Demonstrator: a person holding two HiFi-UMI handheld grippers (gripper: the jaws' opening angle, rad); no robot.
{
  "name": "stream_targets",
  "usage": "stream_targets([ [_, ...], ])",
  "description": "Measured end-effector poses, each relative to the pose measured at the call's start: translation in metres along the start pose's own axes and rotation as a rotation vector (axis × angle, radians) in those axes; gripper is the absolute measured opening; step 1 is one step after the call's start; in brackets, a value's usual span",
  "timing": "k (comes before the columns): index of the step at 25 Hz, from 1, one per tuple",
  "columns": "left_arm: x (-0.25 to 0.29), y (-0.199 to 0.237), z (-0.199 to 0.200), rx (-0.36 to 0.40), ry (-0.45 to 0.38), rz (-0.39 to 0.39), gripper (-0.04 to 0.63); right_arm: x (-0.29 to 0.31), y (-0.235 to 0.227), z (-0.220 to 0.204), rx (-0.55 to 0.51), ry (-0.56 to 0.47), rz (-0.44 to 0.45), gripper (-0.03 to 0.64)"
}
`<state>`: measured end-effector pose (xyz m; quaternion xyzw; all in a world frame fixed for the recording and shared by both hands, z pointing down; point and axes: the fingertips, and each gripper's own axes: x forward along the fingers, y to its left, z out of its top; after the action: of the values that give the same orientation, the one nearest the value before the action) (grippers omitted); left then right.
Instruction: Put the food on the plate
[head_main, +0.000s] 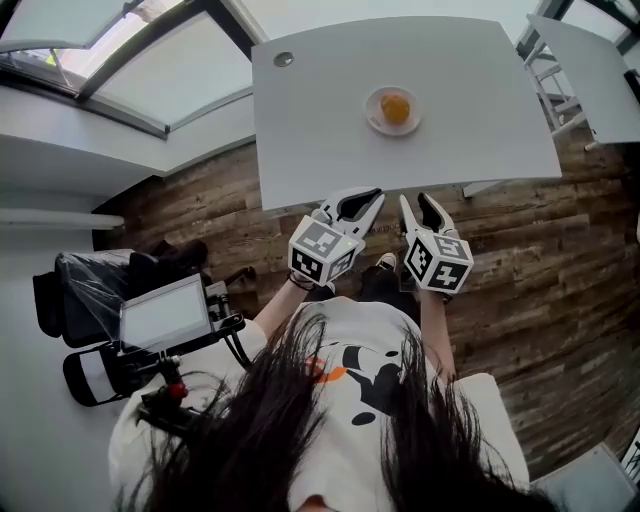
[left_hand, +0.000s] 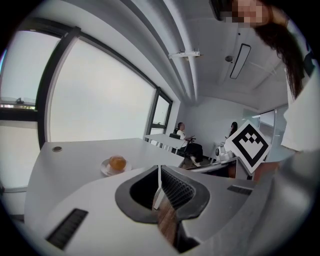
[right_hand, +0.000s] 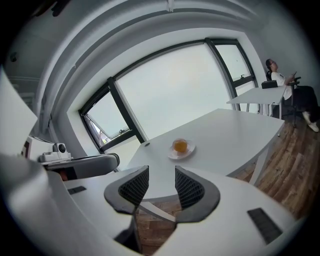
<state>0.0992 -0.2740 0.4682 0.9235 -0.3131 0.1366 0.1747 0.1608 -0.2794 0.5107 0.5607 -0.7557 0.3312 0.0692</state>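
No words, numbers or brand names can be read in any view. The only sign-like marks are black-and-white square marker patterns: on the left cube (head_main: 322, 250) and the right cube (head_main: 440, 262) at lower middle of the head view, and on the right cube again at the right edge of the left gripper view. The person's white shirt (head_main: 365, 385) bears a black-and-orange picture without legible lettering.

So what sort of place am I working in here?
Likely an office or meeting room: plain white tables, tall dark-framed windows, and seated people in the background.
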Motion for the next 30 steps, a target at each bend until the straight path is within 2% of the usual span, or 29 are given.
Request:
stream_targets([
  [7, 0.004, -0.003, 0.001, 0.004, 0.008, -0.024, 0.011, -0.003, -0.004, 0.001, 0.012, 0.000, -0.014, 0.170],
  [11, -0.011, -0.002, -0.009, 0.000, 0.016, -0.031, 0.012, -0.006, 0.006, -0.013, 0.048, 0.006, -0.016, 0.170],
  [16, 0.002, -0.003, -0.008, -0.012, 0.029, -0.022, 0.012, -0.005, -0.008, -0.007, 0.065, 0.013, -0.008, 0.170],
  [17, -0.017, 0.001, -0.012, -0.014, 0.019, -0.024, 0.011, -0.007, 0.011, -0.014, 0.056, 0.007, -0.010, 0.170],
  [20, -0.133, 0.022, -0.042, -0.020, -0.027, -0.052, 0.011, -0.027, 0.120, -0.061, 0.015, -0.021, -0.038, 0.170],
  [22, -0.181, 0.027, -0.057, -0.028, -0.046, -0.074, 0.011, -0.040, 0.167, -0.084, -0.006, -0.031, -0.057, 0.170],
  [24, -0.196, 0.025, -0.064, -0.038, -0.048, -0.091, 0.012, -0.048, 0.183, -0.096, -0.011, -0.028, -0.069, 0.170],
  [30, -0.201, 0.007, -0.080, -0.050, -0.023, -0.148, 0.011, -0.070, 0.188, -0.122, 0.018, -0.008, -0.104, 0.170],
])
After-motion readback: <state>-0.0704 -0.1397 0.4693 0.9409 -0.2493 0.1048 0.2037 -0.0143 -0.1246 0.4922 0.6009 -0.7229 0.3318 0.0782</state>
